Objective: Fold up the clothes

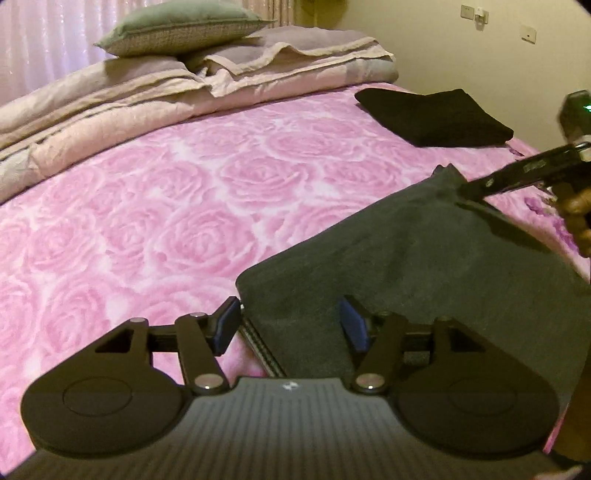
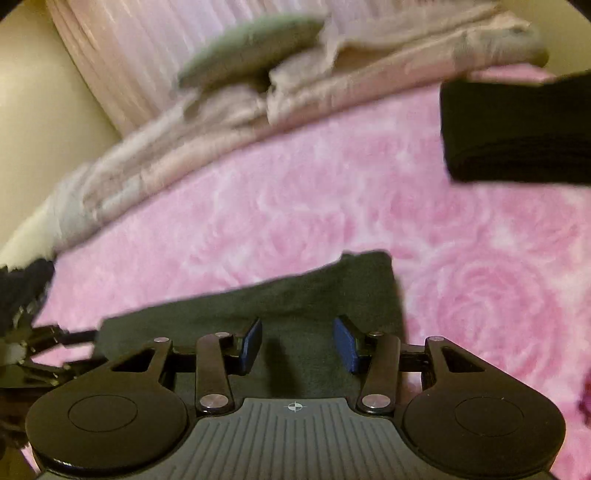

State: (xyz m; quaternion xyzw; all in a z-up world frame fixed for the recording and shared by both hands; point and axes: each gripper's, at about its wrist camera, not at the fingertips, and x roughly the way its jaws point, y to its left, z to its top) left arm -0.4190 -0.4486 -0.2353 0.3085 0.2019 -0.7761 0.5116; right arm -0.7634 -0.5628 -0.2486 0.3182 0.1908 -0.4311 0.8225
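The dark grey garment (image 1: pixel 406 258) lies folded flat on the near part of my bed, on the pink rose-patterned blanket (image 1: pixel 166 206); its edges run straight and one corner points toward the far side. My left gripper (image 1: pixel 290 326) hangs over the garment's near left corner – its blue pads (image 1: pixel 226 325) stand apart, one off the cloth's edge and one above the cloth, gripping nothing. A striped band (image 1: pixel 262 349) shows at that edge, just under the fingers. My right gripper (image 2: pixel 297 345) sits over the garment's other end, jaws likewise parted about halfway, with only flat grey fabric (image 2: pixel 295 295) beneath the gap – nothing pinched. From the left view its black fingers reach in from the right edge above the cloth. Farther off, near the bed's right side, a black folded garment (image 1: pixel 436 116) rests well apart from the grey one. Beyond that lie a rumpled beige duvet (image 1: pixel 110 107), a green cushion (image 1: pixel 177 27) on the pillows, and pale curtains (image 1: pixel 48 40) behind.
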